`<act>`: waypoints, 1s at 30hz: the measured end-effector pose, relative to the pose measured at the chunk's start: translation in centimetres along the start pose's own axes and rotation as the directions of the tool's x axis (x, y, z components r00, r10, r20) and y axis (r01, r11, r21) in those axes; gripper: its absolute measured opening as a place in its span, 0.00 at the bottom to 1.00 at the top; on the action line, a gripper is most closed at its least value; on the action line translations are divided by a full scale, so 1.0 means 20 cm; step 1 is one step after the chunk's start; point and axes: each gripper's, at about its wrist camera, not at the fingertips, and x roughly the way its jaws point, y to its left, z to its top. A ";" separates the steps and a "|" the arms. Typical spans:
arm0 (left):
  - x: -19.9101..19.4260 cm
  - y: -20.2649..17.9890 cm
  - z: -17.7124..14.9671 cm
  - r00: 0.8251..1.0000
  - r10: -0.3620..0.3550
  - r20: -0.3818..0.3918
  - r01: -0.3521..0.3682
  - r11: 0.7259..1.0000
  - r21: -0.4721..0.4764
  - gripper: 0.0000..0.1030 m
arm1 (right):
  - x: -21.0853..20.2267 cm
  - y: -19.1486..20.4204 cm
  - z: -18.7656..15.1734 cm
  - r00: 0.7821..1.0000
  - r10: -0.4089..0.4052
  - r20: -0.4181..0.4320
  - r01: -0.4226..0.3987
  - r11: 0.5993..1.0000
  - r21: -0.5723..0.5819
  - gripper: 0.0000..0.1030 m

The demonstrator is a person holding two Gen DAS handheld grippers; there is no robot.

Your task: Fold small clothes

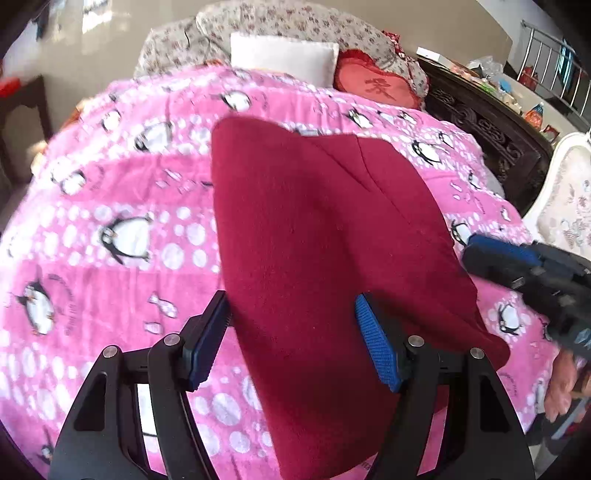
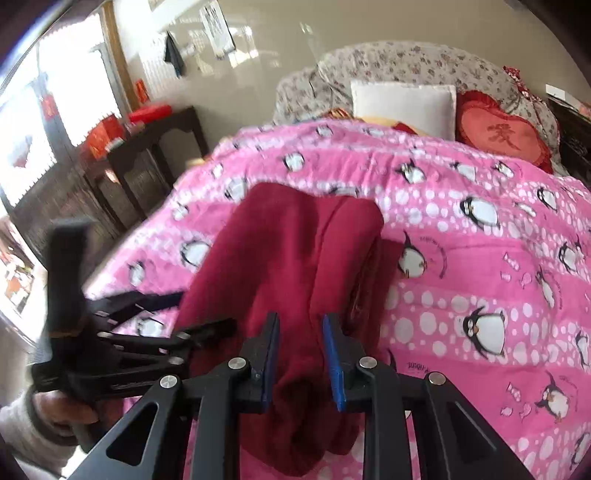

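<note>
The bed (image 1: 110,280) is covered edge to edge with a pink fleece blanket (image 2: 461,258) printed with penguins and white dots. A dark red garment (image 1: 314,240) lies spread on it toward the near edge, partly folded lengthwise. Up at the head end sit a white pillow (image 1: 284,55), a red heart-shaped cushion (image 1: 380,86) and a bunched floral quilt (image 1: 295,22).

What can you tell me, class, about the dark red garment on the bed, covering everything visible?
The dark red garment is soft, fleecy-looking cloth lying on the pink penguin blanket. A diagonal seam or folded edge crosses its far part, and in the right wrist view it looks doubled over, with layered edges at its right side. The left hand-held gripper straddles its near part, jaws wide. The right hand-held gripper has narrow jaws with bunched cloth between its pads.
</note>
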 end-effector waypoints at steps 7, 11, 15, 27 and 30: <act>-0.12 -0.04 -0.01 0.986 0.118 0.121 -0.126 0.990 0.060 0.68 | 0.02 0.00 -0.01 0.999 -0.045 0.011 0.045 0.998 0.038 0.23; -0.15 -0.01 0.00 0.983 0.097 0.155 -0.098 0.995 -0.001 0.68 | -0.03 -0.02 -0.03 0.998 -0.041 0.041 0.037 0.996 0.086 0.29; -0.17 -0.02 0.01 0.977 0.125 0.171 -0.122 0.992 -0.027 0.68 | -0.05 -0.03 -0.04 0.998 -0.033 0.050 0.028 0.995 0.098 0.31; -0.16 -0.11 0.03 0.974 0.142 0.176 -0.139 0.990 -0.029 0.68 | -0.12 -0.14 -0.08 0.995 -0.052 0.082 0.039 0.989 0.146 0.35; -0.16 -0.11 0.02 0.971 0.149 0.187 -0.146 0.989 -0.030 0.68 | -0.13 -0.14 -0.08 0.994 -0.056 0.093 0.042 0.988 0.147 0.40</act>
